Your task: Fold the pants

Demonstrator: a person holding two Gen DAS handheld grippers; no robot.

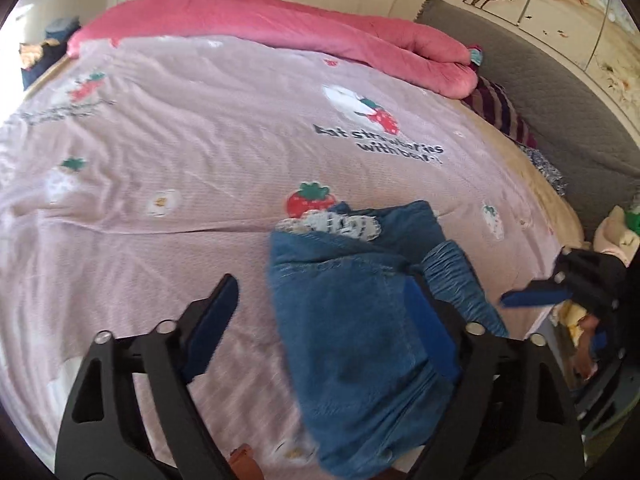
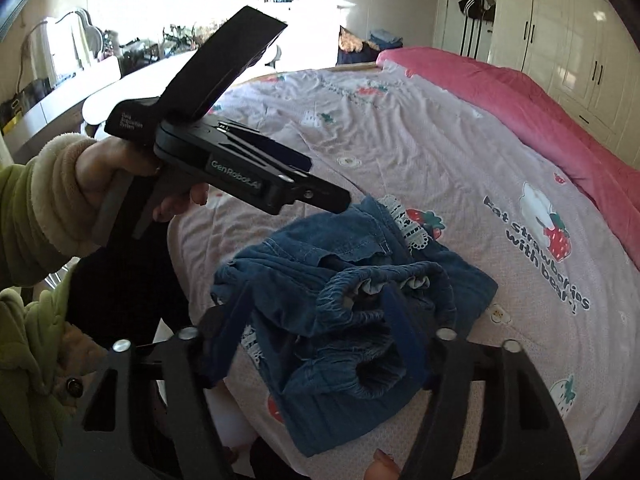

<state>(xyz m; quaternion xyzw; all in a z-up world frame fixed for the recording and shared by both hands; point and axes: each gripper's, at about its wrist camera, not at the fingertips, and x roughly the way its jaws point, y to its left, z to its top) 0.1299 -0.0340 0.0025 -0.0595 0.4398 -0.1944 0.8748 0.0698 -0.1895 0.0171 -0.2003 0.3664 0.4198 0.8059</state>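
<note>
The pants lay bunched near the bed's front edge — both the left gripper and right gripper gaped apart, empty; better to spread the denim flat before folding.

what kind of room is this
Almost certainly a home bedroom: a large bed under a strawberry-print bedsheet, a rolled pink quilt along its far side, and white wardrobes by the wall. Crumpled denim pants lie on the bed.
</note>
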